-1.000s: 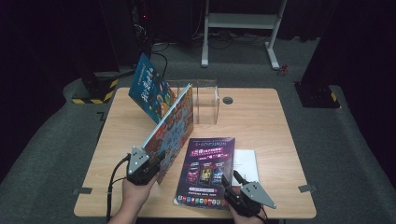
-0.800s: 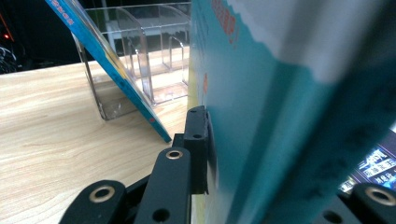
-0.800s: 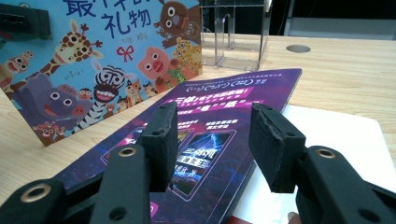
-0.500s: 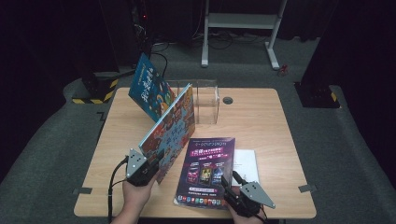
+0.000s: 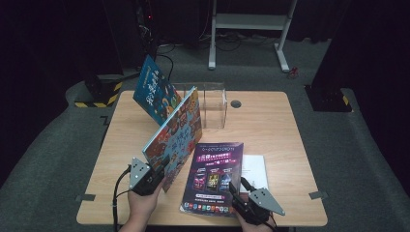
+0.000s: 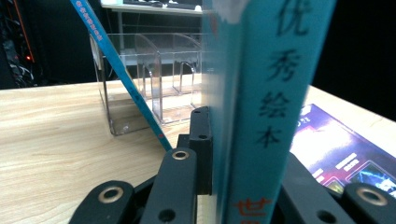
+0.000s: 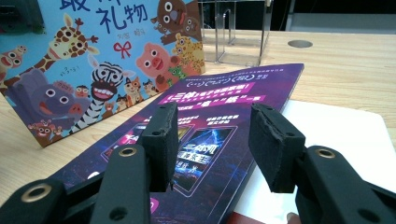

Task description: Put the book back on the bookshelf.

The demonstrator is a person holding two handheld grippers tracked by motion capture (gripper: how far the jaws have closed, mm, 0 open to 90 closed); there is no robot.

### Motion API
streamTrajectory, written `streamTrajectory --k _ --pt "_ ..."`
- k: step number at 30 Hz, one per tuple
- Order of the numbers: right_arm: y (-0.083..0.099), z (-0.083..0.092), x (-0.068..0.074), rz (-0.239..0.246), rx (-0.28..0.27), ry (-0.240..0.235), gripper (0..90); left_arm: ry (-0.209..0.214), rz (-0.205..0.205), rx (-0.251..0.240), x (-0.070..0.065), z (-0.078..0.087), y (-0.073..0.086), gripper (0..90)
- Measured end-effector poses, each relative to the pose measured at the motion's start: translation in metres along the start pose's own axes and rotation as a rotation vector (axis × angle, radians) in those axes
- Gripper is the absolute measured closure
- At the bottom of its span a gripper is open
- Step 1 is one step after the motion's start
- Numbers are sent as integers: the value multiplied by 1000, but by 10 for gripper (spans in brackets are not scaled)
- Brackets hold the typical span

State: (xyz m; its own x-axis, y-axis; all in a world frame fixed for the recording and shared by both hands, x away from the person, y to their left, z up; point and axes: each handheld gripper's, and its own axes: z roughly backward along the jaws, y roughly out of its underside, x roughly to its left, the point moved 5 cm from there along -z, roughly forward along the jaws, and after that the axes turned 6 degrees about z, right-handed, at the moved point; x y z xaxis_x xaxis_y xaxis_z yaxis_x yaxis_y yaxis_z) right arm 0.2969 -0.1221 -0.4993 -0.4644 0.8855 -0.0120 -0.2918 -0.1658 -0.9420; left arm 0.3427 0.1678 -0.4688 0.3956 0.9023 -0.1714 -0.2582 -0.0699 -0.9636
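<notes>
- Two grippers are at work on the counter: my left gripper has clamped its jaws on the lower spine of the picture book, which stands tilted on edge between the rack and the near side.
- Left jaws have just been closing, and the left gripper view shows a pad pressed flat to the book's cover, so I judge the grip set and the book ready to lift toward the clear rack.
- Against the frame a second back, the book's tilt and place look the same; my left hand has barely shifted.
- Right gripper rests at the near edge with jaws half apart and nothing between them, hovering over the purple magazine, which lies flat, partly over a white sheet.
- Blue book leans in the rack's left end, unchanged from before.
</notes>
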Motion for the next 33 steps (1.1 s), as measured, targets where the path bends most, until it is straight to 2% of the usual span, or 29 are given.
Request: streamTrajectory --k 5,9,11,16,19,28,33 --pt "0 0 1 1 5 -3 528 -1 -16 -7 -2 -1 -1 809" --pt "0 0 1 -1 5 -3 529 0 -18 -33 -3 -2 -4 810" --pt "0 0 0 -1 5 -3 529 6 -5 -63 -3 -2 -5 810" --pt "1 0 -1 -3 5 -2 530 9 28 -99 0 -2 -14 810" --pt "1 0 0 -3 9 -4 530 14 29 -124 1 -1 -21 810" --pt "2 -1 0 -5 11 -6 534 26 8 -128 0 1 -30 813" --pt "2 -1 -1 -5 10 -6 534 49 52 -141 3 4 -36 813"
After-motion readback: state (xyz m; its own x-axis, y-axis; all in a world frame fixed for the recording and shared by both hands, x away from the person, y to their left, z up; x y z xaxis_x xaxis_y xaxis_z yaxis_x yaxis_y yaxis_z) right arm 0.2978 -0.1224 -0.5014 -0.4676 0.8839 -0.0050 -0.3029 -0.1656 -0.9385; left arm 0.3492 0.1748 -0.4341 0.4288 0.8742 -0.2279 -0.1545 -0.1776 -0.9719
